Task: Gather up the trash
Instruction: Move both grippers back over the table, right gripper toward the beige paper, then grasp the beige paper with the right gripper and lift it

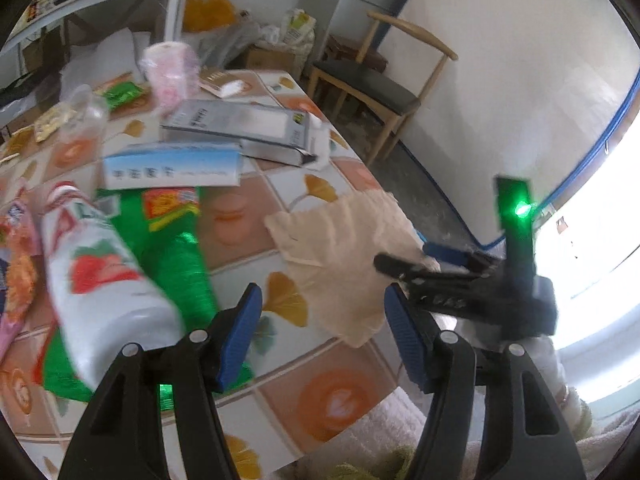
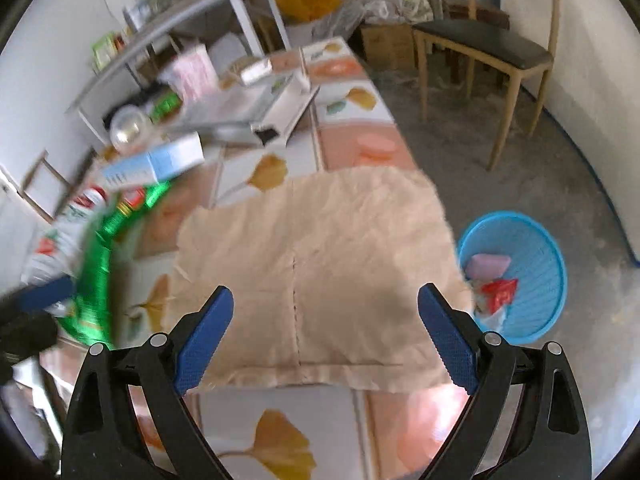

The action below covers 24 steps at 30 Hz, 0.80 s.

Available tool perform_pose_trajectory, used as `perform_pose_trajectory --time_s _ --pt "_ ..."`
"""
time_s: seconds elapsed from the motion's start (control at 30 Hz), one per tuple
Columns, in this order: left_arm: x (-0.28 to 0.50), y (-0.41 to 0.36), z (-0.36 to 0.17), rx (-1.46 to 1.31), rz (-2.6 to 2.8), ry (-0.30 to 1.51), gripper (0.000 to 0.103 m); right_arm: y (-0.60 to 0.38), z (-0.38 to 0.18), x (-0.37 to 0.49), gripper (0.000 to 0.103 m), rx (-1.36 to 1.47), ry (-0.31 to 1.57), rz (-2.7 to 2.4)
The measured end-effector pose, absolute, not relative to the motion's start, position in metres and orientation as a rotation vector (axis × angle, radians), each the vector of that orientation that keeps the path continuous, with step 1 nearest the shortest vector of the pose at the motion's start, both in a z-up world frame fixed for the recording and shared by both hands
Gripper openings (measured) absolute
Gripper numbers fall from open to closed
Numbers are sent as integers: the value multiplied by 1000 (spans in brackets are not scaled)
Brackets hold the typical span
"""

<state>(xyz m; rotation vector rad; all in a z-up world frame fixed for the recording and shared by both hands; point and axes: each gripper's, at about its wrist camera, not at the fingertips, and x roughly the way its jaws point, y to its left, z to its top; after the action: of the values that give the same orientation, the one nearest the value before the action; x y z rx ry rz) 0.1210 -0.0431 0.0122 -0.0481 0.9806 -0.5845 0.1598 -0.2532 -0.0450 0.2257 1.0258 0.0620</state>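
- Far left on your table (image 1: 280,200), a white plastic bottle (image 1: 108,292) with a red strawberry print lies on its side, smooth and rounded, resting on a shiny, crinkled green foil wrapper (image 1: 180,264).
- Just behind them sits a long pale-blue cardboard box (image 1: 172,168), and behind that a flat grey-and-white carton (image 1: 240,128); a pink wrapped roll (image 1: 170,72) stands further back, blurred.
- Your left gripper (image 1: 322,332) hangs over the glossy tablecloth with its leaf pattern and orange squares. Its ribbed blue pads (image 1: 240,336) stand well apart with nothing between them.
- In the middle lies a beige paper sheet (image 2: 320,272), flat, creased, with a fold down its centre; one edge overhangs the table's side.
- Your right gripper (image 2: 326,340) hovers over that sheet, jaws spread wide and holding nothing; the paper lies below them, not pinched.
- To the right, on the rough grey floor (image 2: 520,168), stands a round blue plastic basket (image 2: 536,240) with slotted walls, holding a pink piece, a red wrapper and something pale.
- Beyond it stands a wooden chair (image 2: 488,44) with a dark padded seat, well apart from the table.
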Motion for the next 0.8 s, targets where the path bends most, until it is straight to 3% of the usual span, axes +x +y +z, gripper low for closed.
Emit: perform_pose_trajectory --time_s 0.17,0.27,0.37,0.47,0.5,0.53,0.8 --pt "128 -14 26 -87 -558 932 62 -241 -47 160 87 124 1028 -12" --pt "132 0 34 -126 -552 907 62 -245 -44 159 77 147 1030 -43" --pt "132 9 40 -149 -555 884 62 -255 -41 156 57 165 1027 -79" --pt "131 15 43 -176 -568 867 62 -258 -35 158 29 175 1025 -112" --pt "130 17 45 -182 -572 862 62 -261 -33 158 10 191 1028 -112" --pt "129 20 48 -196 -583 850 62 -266 -32 160 1 227 1037 -98" --pt "120 60 80 -279 -563 738 61 -268 17 165 1 713 892 400"
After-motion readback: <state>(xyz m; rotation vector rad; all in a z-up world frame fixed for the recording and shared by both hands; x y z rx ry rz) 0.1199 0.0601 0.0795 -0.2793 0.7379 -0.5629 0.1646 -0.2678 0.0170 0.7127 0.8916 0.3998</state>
